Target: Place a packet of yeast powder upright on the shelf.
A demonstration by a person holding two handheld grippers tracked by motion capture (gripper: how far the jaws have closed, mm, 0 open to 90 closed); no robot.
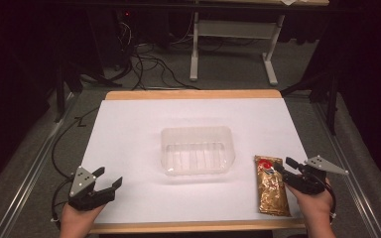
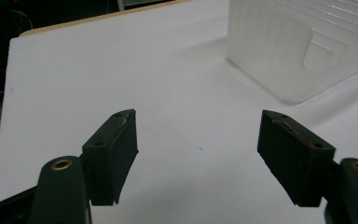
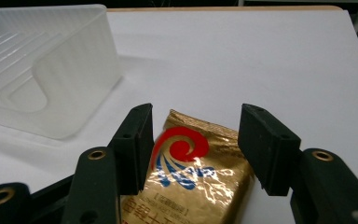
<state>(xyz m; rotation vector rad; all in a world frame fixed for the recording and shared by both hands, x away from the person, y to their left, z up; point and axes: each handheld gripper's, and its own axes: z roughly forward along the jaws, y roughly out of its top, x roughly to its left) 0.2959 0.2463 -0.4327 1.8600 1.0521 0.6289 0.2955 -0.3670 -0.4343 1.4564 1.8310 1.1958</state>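
Your right tool (image 3: 193, 140) stands wide apart over the gold packet (image 3: 193, 179) lying on the bench (image 1: 129, 129) beside the clear tray (image 1: 197, 149); lower it squarely before you close; your left tool (image 2: 198, 140) waits apart, empty.

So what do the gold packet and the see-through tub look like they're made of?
Gold packet: likely metallised foil or plastic film, glossy; it glints and crinkles under the light. Tub: apparently thin moulded plastic, frosted and translucent; the white table shows through its ribbed base.
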